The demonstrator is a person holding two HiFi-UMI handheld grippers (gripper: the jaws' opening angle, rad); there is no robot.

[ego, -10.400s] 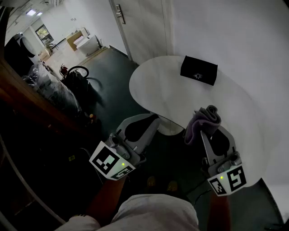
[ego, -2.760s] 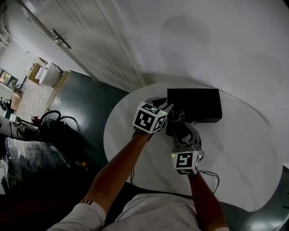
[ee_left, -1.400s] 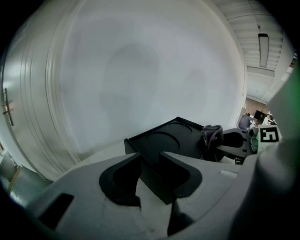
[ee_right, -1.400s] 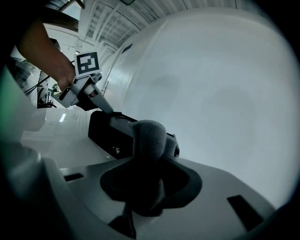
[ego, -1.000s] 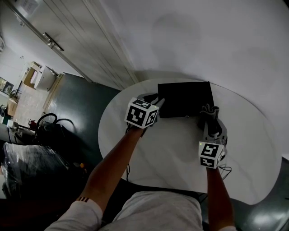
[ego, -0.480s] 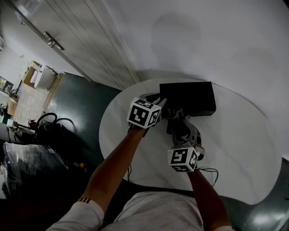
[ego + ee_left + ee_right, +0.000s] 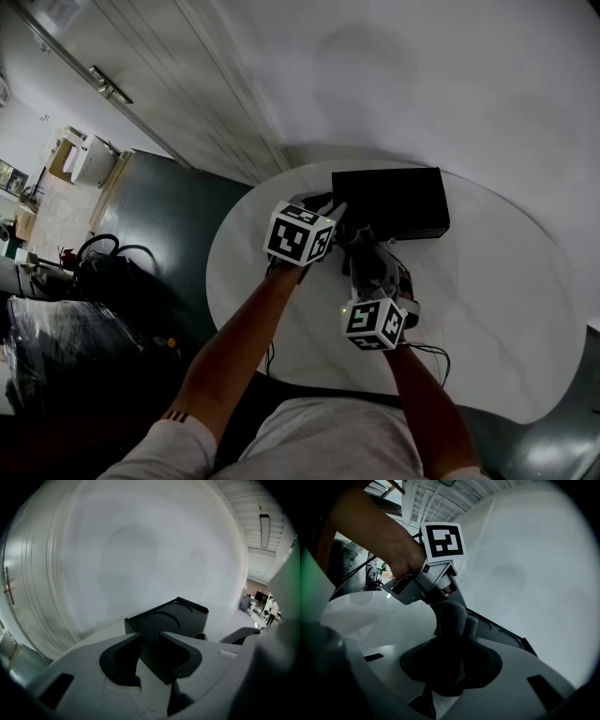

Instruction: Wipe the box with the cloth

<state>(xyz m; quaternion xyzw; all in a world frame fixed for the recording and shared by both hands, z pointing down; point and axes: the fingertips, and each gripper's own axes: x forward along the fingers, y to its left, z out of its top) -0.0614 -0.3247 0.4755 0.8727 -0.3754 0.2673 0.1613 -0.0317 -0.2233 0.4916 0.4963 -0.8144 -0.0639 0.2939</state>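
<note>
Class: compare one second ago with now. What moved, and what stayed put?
The right gripper, shut on the crumpled grey cloth, slid leftward along the near side of the flat black box, from its right end to beside the left gripper. Nothing was picked up or released. The left gripper stayed clamped on the box's left corner; the box stayed on the round white table.

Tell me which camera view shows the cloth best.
The right gripper view: the cloth fills the centre, bunched between the shut jaws. The head view shows only a small grey wad by the box. The left gripper view shows none clearly.
</note>
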